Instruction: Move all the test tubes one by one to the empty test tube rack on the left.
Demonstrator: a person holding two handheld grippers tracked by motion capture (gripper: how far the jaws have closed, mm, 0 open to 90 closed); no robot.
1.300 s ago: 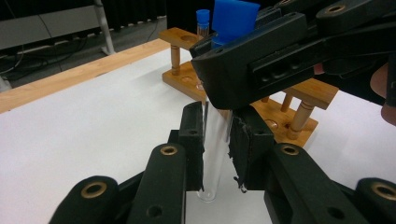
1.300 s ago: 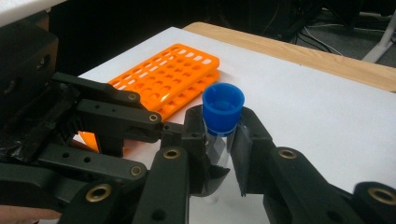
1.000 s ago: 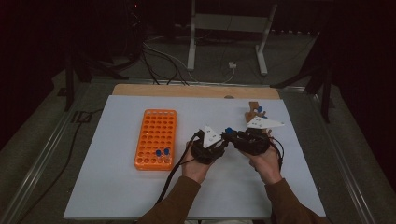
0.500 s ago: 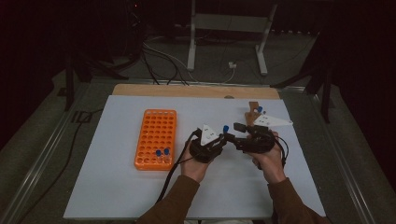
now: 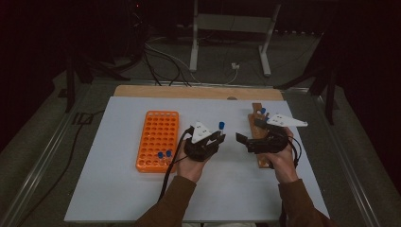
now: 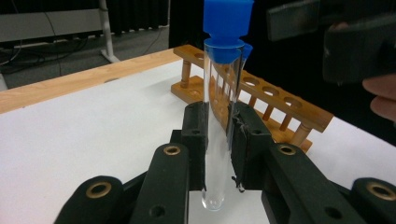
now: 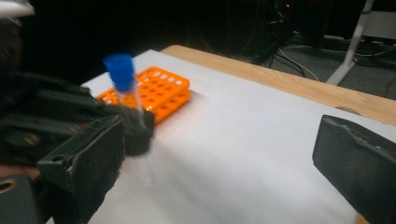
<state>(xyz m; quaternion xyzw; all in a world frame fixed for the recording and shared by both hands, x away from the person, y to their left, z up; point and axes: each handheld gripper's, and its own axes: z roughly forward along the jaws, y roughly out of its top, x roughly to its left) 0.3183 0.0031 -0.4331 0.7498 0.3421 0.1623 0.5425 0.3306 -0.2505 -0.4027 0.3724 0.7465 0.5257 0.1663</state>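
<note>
The blue-capped tube point(image 6: 219, 116) stands upright, clamped in the left tool point(image 6: 218, 140), while the right tool point(image 5: 242, 138), just opened wide, holds nothing.

Tube's blue cap point(image 6: 228, 18) cut off at frame top above left hand-held gripper point(image 6: 219, 140); wooden rack point(image 5: 257, 137) partly hidden beneath right hand-held gripper point(image 5: 243, 141).

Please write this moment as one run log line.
left gripper: shut on test tube | right gripper: fingers just opened, nothing between | tube: upright, blue cap
</note>
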